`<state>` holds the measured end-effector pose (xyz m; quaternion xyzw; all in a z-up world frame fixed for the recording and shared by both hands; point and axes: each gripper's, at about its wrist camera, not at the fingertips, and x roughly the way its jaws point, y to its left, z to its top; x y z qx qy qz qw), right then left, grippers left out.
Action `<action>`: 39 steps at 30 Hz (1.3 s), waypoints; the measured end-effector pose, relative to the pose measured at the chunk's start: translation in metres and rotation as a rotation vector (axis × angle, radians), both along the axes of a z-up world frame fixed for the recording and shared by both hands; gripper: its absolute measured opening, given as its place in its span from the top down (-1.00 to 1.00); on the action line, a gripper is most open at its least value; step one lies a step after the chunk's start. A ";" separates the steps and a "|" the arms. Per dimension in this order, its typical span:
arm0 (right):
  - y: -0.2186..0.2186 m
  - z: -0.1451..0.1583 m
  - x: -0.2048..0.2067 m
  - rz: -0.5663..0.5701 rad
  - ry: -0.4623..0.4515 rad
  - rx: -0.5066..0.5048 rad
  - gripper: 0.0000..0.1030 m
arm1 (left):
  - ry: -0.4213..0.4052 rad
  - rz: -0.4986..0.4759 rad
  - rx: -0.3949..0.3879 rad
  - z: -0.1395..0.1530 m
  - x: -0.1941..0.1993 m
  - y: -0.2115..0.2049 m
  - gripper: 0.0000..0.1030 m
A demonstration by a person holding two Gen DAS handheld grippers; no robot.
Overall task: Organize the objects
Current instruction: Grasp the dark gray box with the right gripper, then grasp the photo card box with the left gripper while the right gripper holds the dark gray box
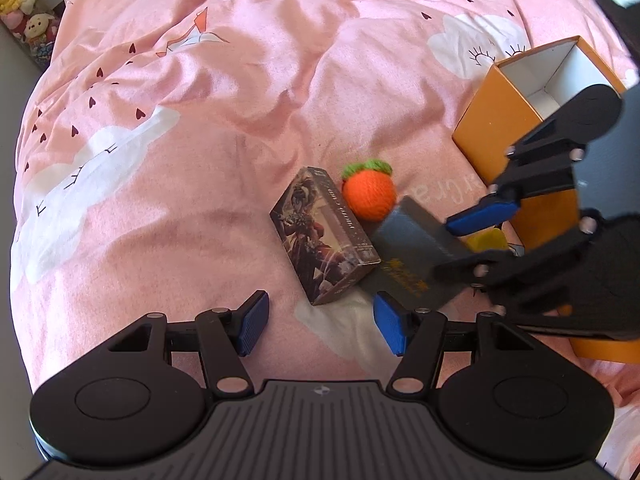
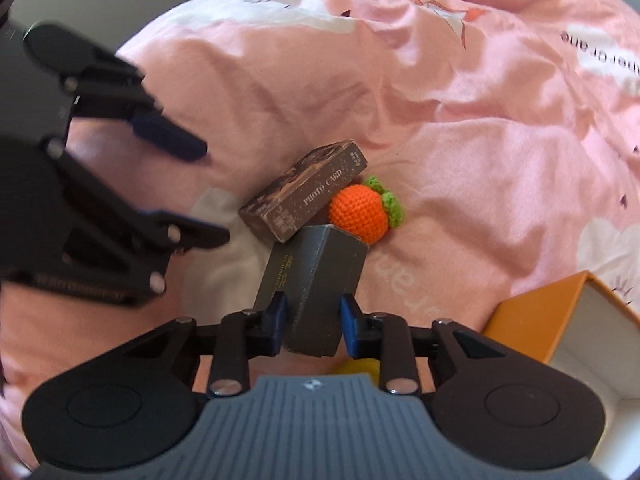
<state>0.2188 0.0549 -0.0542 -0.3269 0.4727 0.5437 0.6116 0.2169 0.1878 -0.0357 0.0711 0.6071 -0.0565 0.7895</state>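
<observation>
A brown photo card box (image 1: 326,236) (image 2: 306,192) lies on the pink bedspread. An orange crocheted fruit (image 1: 369,191) (image 2: 360,212) with green leaves lies right beside it. My right gripper (image 2: 314,322) (image 1: 468,244) is shut on a dark grey box (image 2: 316,292) (image 1: 416,256) and holds it just above the bed, its far end close to the photo card box. My left gripper (image 1: 320,322) (image 2: 200,192) is open and empty, just in front of the photo card box. A yellow thing (image 1: 486,240) (image 2: 358,368) shows partly under the right gripper.
An open orange box (image 1: 496,124) (image 2: 532,312) with a white inside stands on the bed at the right. The wrinkled pink bedspread (image 1: 200,120) spreads far and left. Plush toys (image 1: 24,8) sit beyond the bed's far left edge.
</observation>
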 end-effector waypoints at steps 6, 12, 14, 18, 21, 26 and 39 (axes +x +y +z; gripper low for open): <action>-0.005 0.003 -0.010 0.089 -0.088 -0.045 0.41 | 0.002 0.010 -0.007 0.001 0.000 0.000 -0.37; 0.001 -0.005 0.006 0.014 -0.001 -0.007 0.32 | 0.009 0.069 -0.044 -0.003 0.005 0.003 -0.40; 0.003 -0.006 0.011 -0.021 0.024 0.009 0.29 | 0.012 0.091 -0.060 -0.005 0.008 0.004 -0.40; 0.007 -0.010 0.019 -0.068 0.089 0.024 0.31 | 0.013 0.137 -0.077 -0.009 0.017 0.007 -0.42; 0.007 -0.008 0.021 -0.083 0.153 0.051 0.32 | 0.023 0.180 -0.102 -0.013 0.024 0.010 -0.43; 0.004 -0.009 0.025 -0.109 0.187 0.064 0.32 | 0.027 0.226 -0.118 -0.022 0.033 0.010 -0.46; 0.013 -0.005 0.015 -0.069 0.184 0.086 0.35 | 0.078 0.236 -0.046 -0.040 0.049 -0.002 -0.19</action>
